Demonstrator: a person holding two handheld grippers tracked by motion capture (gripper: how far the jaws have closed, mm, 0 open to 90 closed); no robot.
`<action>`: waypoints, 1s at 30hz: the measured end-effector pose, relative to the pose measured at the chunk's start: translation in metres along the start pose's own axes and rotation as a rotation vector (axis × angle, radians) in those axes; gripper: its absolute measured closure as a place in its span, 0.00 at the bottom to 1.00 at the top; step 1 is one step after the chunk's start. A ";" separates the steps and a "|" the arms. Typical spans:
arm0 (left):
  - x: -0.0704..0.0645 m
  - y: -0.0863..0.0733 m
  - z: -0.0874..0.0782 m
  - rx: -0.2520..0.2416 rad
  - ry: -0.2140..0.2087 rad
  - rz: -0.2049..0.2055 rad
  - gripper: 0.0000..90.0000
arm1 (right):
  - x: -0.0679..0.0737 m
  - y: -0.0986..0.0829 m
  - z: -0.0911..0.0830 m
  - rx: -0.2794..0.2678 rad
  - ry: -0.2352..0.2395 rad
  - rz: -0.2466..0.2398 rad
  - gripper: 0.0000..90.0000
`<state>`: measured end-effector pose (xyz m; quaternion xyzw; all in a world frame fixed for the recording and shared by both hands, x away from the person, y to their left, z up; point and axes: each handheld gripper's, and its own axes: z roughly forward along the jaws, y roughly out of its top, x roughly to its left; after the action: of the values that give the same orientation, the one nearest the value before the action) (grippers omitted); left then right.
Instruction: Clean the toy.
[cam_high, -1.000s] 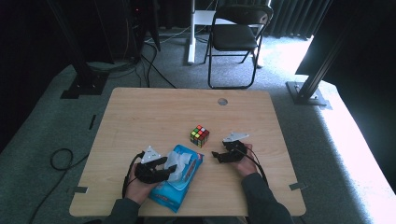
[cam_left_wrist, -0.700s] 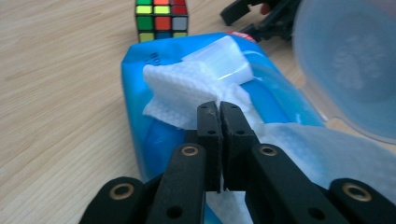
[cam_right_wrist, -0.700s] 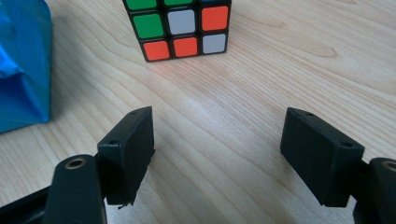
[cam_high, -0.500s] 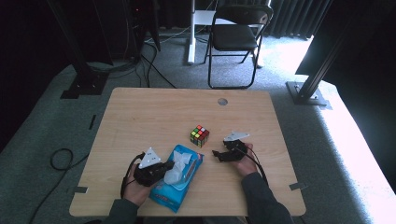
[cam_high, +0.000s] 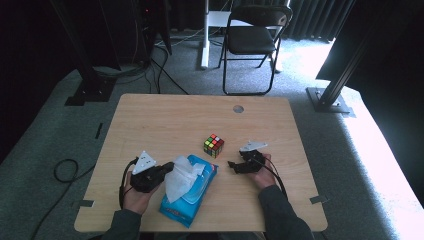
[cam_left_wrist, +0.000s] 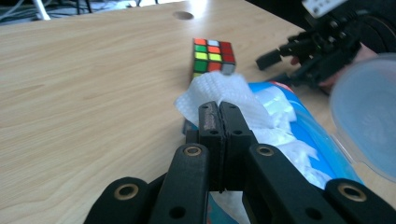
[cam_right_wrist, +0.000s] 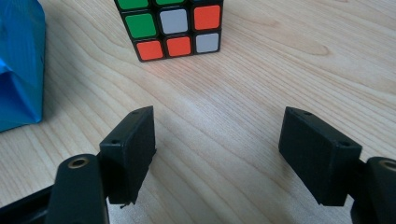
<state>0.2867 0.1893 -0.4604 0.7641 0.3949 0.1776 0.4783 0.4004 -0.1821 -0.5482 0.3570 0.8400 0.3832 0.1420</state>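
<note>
White wipe (cam_high: 179, 179) stands partly drawn out of the blue wipe pack (cam_high: 190, 197) at the near edge of the table (cam_high: 165, 120), lid flap open; left tongs (cam_left_wrist: 219, 116) pinched shut on its top fold. Pull looks begun, not finished: the sheet's lower part is still in the pack's opening. Right tongs (cam_right_wrist: 217, 149) gape wide and empty just beside the pack, facing the Rubik's cube (cam_right_wrist: 170, 25).

Daylight floods in from the right of the high view, overexposing the floor there; left background stays dark, close-ups slightly soft.
</note>
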 end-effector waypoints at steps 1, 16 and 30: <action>0.002 0.000 -0.001 -0.003 0.010 -0.003 0.99 | 0.000 0.000 0.000 0.000 0.000 0.000 0.30; 0.025 0.003 -0.019 -0.060 0.086 -0.091 0.98 | 0.000 0.000 0.000 0.003 -0.005 -0.005 0.30; 0.003 -0.005 0.016 0.079 -0.157 -0.054 0.71 | 0.000 0.000 0.000 0.002 -0.004 -0.007 0.30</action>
<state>0.2969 0.1834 -0.4725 0.7830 0.3832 0.0883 0.4819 0.4004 -0.1819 -0.5483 0.3551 0.8412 0.3812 0.1446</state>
